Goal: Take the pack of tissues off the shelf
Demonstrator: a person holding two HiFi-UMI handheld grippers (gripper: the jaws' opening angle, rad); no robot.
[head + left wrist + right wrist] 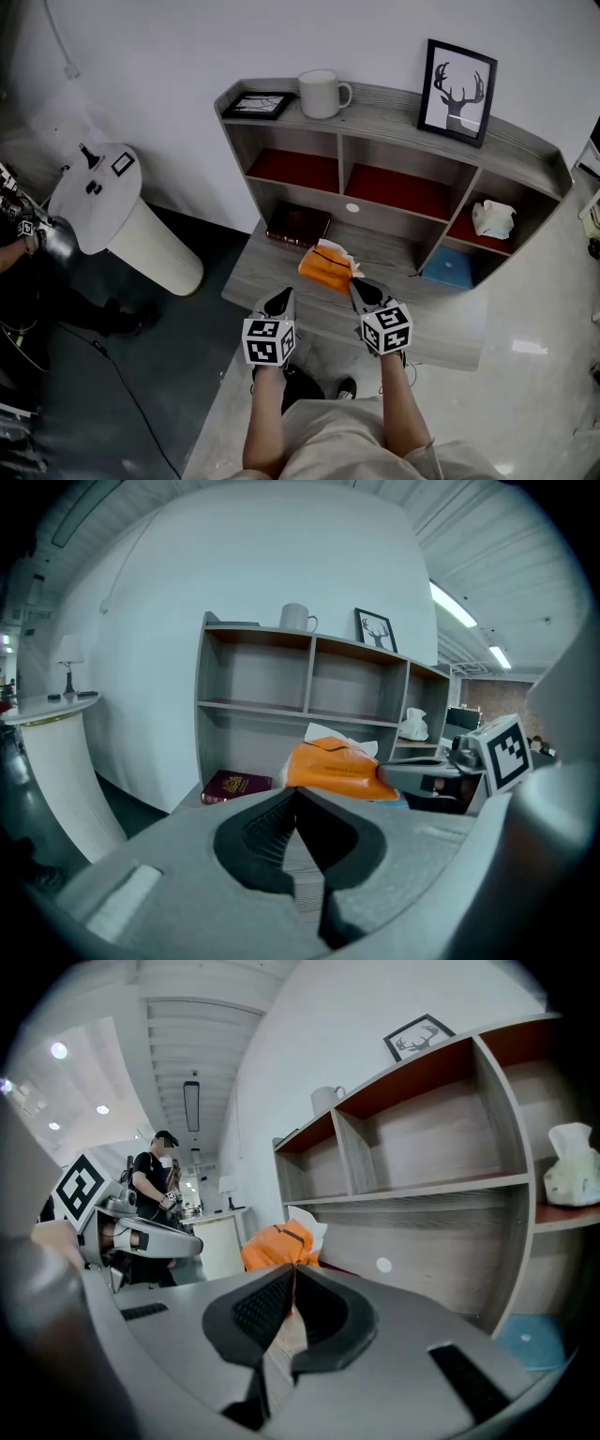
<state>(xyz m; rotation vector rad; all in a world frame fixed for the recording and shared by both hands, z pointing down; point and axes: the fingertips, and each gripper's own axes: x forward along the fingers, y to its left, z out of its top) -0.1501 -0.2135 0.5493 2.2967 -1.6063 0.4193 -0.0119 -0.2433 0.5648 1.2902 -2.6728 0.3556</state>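
Observation:
The orange pack of tissues [327,265], with white tissue sticking out of its top, hangs just above the grey shelf unit's [394,101] lower ledge. My right gripper [357,284] is shut on the pack's near corner; the pack [272,1246] shows right past that gripper's closed jaws in the right gripper view. My left gripper [284,293] hovers a little to the left of the pack, jaws together with nothing in them. In the left gripper view the pack [336,769] sits ahead and to the right, pinched by the right gripper [386,773].
A maroon book [298,225] lies on the ledge behind the pack. A mug [322,94], a small frame [259,104] and a deer picture [457,91] stand on top. A white crumpled tissue [493,218] and a blue item [450,269] sit at right. A white pedestal [103,192] stands left.

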